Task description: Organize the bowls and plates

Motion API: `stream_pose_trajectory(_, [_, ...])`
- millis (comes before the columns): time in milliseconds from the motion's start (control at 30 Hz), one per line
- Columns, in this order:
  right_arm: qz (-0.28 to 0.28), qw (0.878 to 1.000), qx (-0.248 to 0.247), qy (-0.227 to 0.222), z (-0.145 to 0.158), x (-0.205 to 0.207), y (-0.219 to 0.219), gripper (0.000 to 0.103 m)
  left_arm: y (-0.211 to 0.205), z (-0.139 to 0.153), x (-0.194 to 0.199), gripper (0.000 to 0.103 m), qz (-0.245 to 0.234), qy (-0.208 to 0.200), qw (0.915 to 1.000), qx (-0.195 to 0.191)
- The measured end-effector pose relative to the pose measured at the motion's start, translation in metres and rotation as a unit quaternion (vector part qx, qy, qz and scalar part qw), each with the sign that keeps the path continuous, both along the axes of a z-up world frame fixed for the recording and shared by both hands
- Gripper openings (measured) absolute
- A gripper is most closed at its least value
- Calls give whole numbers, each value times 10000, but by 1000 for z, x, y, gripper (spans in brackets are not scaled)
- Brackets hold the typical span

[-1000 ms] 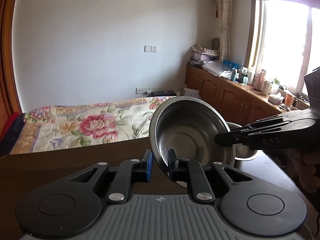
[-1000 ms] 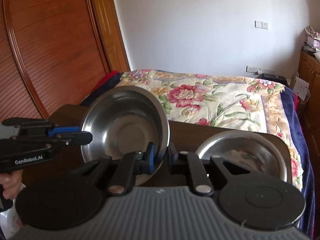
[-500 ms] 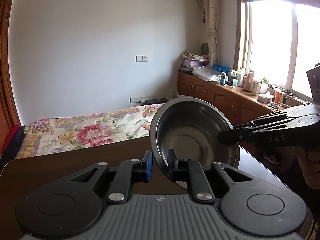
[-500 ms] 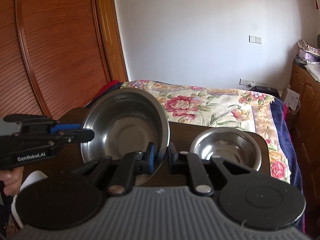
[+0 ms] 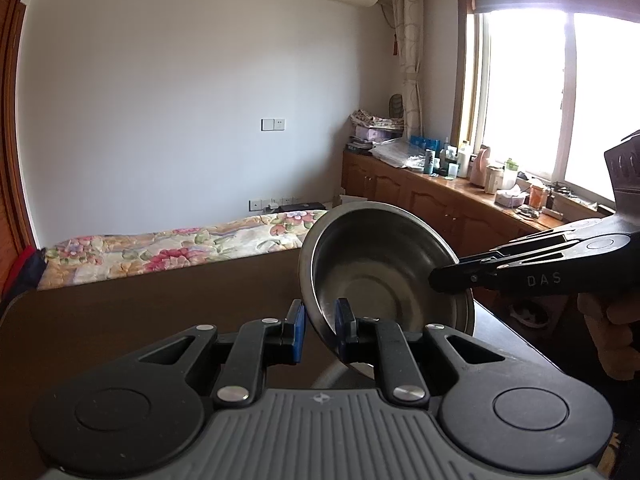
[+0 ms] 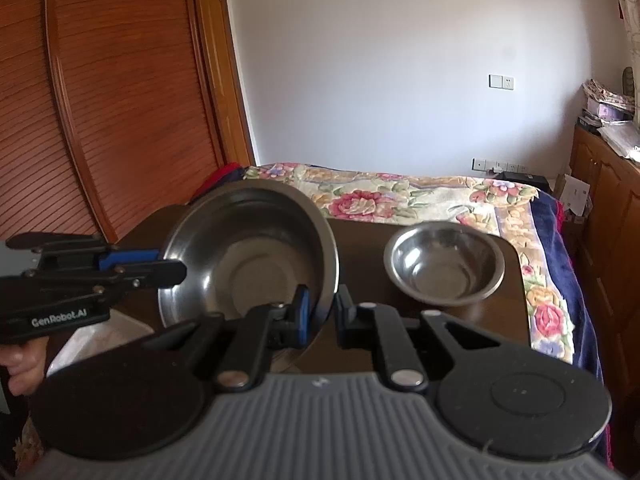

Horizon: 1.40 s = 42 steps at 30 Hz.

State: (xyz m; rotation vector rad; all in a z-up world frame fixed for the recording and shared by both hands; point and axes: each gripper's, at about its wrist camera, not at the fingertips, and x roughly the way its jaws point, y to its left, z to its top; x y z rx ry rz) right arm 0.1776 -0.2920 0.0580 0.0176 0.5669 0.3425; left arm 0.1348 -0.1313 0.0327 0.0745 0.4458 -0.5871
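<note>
Both grippers were clamped on one big steel bowl [image 6: 248, 256]: left gripper [image 5: 320, 328] pinched its near rim at 6 o'clock in the left wrist view, right gripper [image 6: 322, 312] pinched the opposite rim. Bowl hung tilted, clear of the dark table [image 6: 516, 312]. Small steel bowl [image 6: 444, 268] sat on the table at 3 o'clock of the big one, in the right wrist view. Step looked like two-handed carry; next move likely needs levelling it, then setting it down or nesting the bowls.

Small bowl [image 6: 444, 266] on bare tabletop [image 6: 360, 248]
</note>
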Motion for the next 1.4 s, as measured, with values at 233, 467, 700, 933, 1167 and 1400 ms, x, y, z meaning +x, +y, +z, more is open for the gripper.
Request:
stream_pose_trajectory(233, [20, 10000, 18, -19, -6, -24, -3, 15, 1, -11, -30, 46, 18, -7, 10000, -33])
stream_pose_trajectory(467, [62, 10000, 75, 9, -19, -48, -4, 15, 1, -25, -44, 46, 95, 99, 9999, -98])
stream_pose_trajectory(700, [113, 9999, -12, -2, -22, -60, 3, 15, 4, -37, -46, 46, 133, 172, 9997, -71])
stream_pose_trajectory(933, [185, 9996, -171, 107, -37, -61, 12, 15, 6, -48, -46, 46, 152, 289, 9994, -66])
stream_pose_trajectory(1167, [161, 9995, -179, 204, -45, -60, 13, 15, 3, -53, -46, 46, 186, 284, 9994, -5])
stream_pose_trajectory(1400, [152, 9995, -218, 193, -48, -61, 14, 15, 1, -57, -42, 46, 175, 329, 9993, 34])
